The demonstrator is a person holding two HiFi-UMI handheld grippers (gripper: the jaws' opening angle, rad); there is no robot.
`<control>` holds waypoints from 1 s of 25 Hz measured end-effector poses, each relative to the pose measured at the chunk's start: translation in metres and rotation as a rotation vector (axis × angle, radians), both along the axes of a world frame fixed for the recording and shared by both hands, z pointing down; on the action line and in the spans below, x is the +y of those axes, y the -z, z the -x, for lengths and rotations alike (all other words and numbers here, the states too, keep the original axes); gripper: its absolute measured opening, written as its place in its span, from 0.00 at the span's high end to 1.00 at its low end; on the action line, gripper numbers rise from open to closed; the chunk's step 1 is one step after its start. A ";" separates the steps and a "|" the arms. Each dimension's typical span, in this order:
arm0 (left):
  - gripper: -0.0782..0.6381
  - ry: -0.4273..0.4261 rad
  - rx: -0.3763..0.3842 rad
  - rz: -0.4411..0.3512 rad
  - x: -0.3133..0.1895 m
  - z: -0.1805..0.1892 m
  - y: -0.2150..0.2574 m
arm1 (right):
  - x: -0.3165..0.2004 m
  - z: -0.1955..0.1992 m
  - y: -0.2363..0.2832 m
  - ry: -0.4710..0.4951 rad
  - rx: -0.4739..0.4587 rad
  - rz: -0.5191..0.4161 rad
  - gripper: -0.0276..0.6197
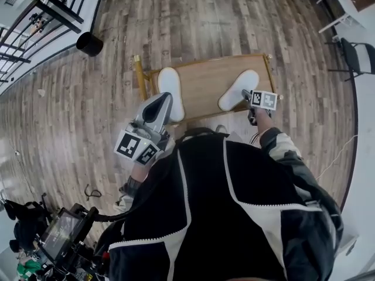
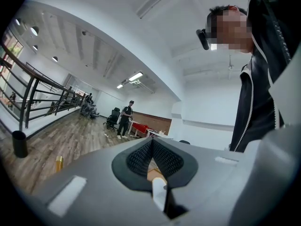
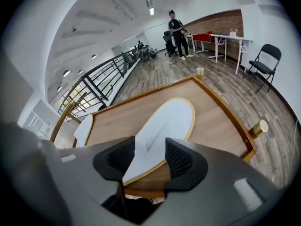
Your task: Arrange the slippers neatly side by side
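Since the white slipper [image 3: 169,117] looks thin, light and floppy, pinch its near end, where the right gripper [image 3: 150,158] hangs spread wide. It lies on the wooden table [image 1: 205,75], well apart from the other slipper [image 1: 170,89]; left gripper [image 2: 151,155] clenched, empty.

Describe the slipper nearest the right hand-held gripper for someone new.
Find the gold-framed wooden table on the plank floor, with two white slippers on it. This slipper lies slanted at its right end in the head view, its near end inside the open right hand-held gripper; the other slipper lies at the left.
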State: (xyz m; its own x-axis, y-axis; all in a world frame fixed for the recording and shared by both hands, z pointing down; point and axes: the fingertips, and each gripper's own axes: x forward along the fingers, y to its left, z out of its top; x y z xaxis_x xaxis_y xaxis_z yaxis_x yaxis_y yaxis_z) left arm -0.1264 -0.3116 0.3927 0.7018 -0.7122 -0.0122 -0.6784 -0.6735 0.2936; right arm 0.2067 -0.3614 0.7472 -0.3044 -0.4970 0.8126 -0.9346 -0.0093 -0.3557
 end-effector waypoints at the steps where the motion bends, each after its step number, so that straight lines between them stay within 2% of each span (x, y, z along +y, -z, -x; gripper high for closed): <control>1: 0.87 0.005 -0.003 0.004 0.000 0.002 0.000 | -0.006 0.000 -0.003 -0.017 -0.010 0.011 0.64; 6: 0.87 0.016 -0.029 0.026 0.000 0.006 -0.008 | -0.022 -0.005 -0.034 -0.111 -0.045 0.101 0.66; 8: 0.87 0.021 -0.037 0.030 0.001 0.009 -0.009 | -0.026 -0.004 -0.041 -0.106 -0.017 0.122 0.81; 11: 0.87 0.041 -0.044 0.042 0.002 0.013 -0.013 | -0.033 -0.002 -0.040 -0.092 0.008 0.109 0.90; 14: 0.87 0.054 -0.043 0.043 0.003 0.016 -0.013 | -0.037 0.002 -0.032 -0.090 -0.010 0.082 0.91; 17: 0.87 0.055 -0.043 0.040 0.007 0.016 -0.012 | -0.040 0.012 -0.009 -0.046 -0.008 0.014 0.91; 25: 0.87 0.054 -0.050 0.046 0.007 0.018 -0.018 | -0.049 0.081 0.077 0.234 -0.001 -0.265 0.91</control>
State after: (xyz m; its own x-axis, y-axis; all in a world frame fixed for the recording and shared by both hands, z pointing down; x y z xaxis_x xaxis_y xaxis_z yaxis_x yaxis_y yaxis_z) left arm -0.1439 -0.3050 0.4108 0.6614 -0.7479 0.0555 -0.7279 -0.6223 0.2879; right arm 0.1254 -0.4103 0.6703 -0.4356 -0.6070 0.6647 -0.9001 0.2977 -0.3180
